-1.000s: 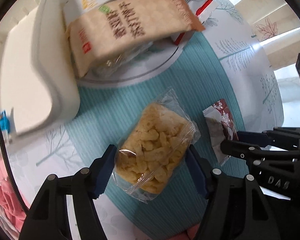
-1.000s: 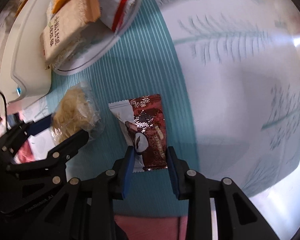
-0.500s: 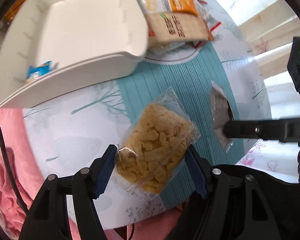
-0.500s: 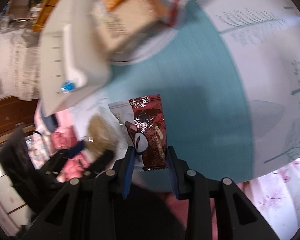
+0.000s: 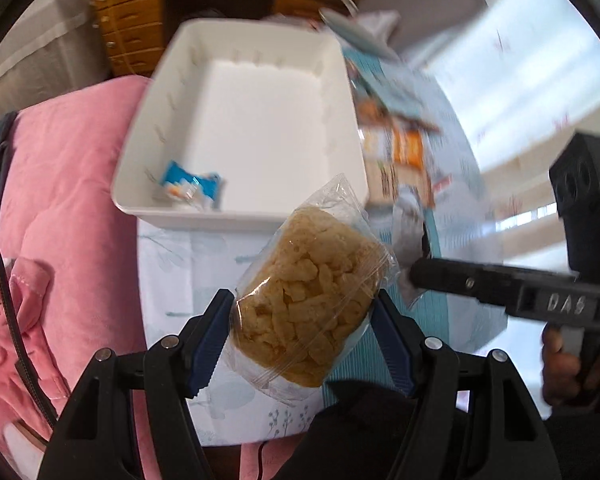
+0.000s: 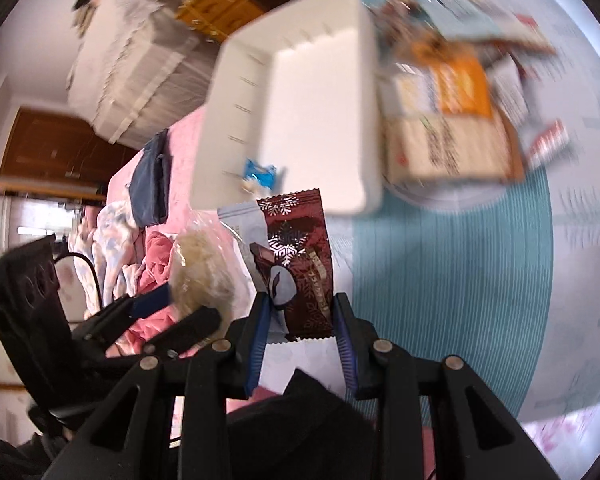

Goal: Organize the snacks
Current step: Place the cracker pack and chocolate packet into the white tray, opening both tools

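Observation:
My left gripper (image 5: 300, 320) is shut on a clear bag of yellow puffed snacks (image 5: 308, 304), held in the air above the table. My right gripper (image 6: 300, 316) is shut on a dark red snack packet with snowflakes (image 6: 300, 256), also lifted. A white bin (image 5: 236, 212) stands beyond both, holding one small blue wrapper (image 5: 190, 186). In the right wrist view the same white bin (image 6: 364, 120) lies ahead, and the left gripper (image 6: 172, 312) with its puffed snack bag (image 6: 200, 268) shows at the lower left. The right gripper (image 5: 416, 276) reaches in from the right of the left wrist view.
A pile of snack packets (image 6: 452, 120) rests on a plate on the teal mat (image 6: 460, 272), right of the bin. Pink bedding (image 5: 60, 220) lies left of the table. A wooden dresser (image 5: 140, 12) stands behind. A hand (image 5: 564, 364) grips the right tool.
Both grippers have risen off the teal mat with their snacks and swung toward the white bin, whose inside now shows. The grips have not changed.

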Demonstrator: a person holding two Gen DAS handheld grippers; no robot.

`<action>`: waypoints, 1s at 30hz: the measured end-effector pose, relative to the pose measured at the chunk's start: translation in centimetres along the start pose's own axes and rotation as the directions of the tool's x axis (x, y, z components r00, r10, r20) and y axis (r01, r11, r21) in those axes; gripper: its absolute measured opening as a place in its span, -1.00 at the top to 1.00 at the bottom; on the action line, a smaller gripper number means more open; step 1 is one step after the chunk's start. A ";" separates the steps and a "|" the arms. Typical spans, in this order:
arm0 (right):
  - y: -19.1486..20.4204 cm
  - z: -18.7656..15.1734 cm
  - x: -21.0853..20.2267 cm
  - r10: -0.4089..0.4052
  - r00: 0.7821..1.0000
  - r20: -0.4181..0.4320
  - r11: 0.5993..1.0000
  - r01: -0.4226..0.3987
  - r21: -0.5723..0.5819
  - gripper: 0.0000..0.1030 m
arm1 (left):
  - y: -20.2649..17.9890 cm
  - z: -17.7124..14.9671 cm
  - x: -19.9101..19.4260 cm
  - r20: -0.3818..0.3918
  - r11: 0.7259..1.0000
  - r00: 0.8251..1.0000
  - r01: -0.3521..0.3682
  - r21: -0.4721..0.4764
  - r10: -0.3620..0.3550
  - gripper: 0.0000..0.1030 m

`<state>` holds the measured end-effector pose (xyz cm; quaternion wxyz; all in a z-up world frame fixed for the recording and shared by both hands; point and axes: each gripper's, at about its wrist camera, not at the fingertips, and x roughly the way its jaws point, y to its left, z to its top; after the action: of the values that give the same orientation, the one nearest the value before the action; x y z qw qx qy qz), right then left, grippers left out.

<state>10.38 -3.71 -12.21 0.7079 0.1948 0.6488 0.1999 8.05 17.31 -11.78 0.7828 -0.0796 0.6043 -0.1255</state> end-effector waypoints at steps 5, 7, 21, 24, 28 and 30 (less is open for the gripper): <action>1.6 1.4 -0.5 0.018 0.997 0.071 0.993 -0.010 -0.116 0.38 | 0.9 2.0 -0.2 0.083 0.995 0.997 0.011 -0.095 -0.003 -0.32; 2.1 2.0 -0.2 0.023 0.996 0.087 0.989 -0.010 -0.151 0.38 | 1.6 3.0 -0.2 0.127 0.989 0.992 0.016 -0.145 0.002 -0.32; 0.7 4.4 3.0 -0.020 1.000 0.018 0.983 0.023 -0.182 0.33 | 3.2 6.4 4.3 0.146 0.952 0.987 -0.014 -0.306 0.061 -0.53; 0.6 4.8 2.5 -0.045 0.998 0.035 0.983 0.051 -0.174 0.21 | 3.5 6.4 3.8 0.164 0.943 0.985 0.006 -0.332 0.051 -0.62; 0.9 4.7 1.6 -0.080 0.994 0.076 0.981 0.092 -0.171 0.02 | 3.7 6.2 2.6 0.185 0.937 0.981 0.013 -0.348 0.055 -0.63; 1.3 4.3 1.1 -0.099 0.991 0.095 0.977 0.115 -0.182 -0.04 | 3.5 6.0 1.8 0.192 0.942 0.979 0.001 -0.337 0.068 -0.63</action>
<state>14.72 -2.06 -12.07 0.7598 0.1005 0.6059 0.2131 14.67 20.00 -12.89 0.8169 -0.2137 0.5358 0.0011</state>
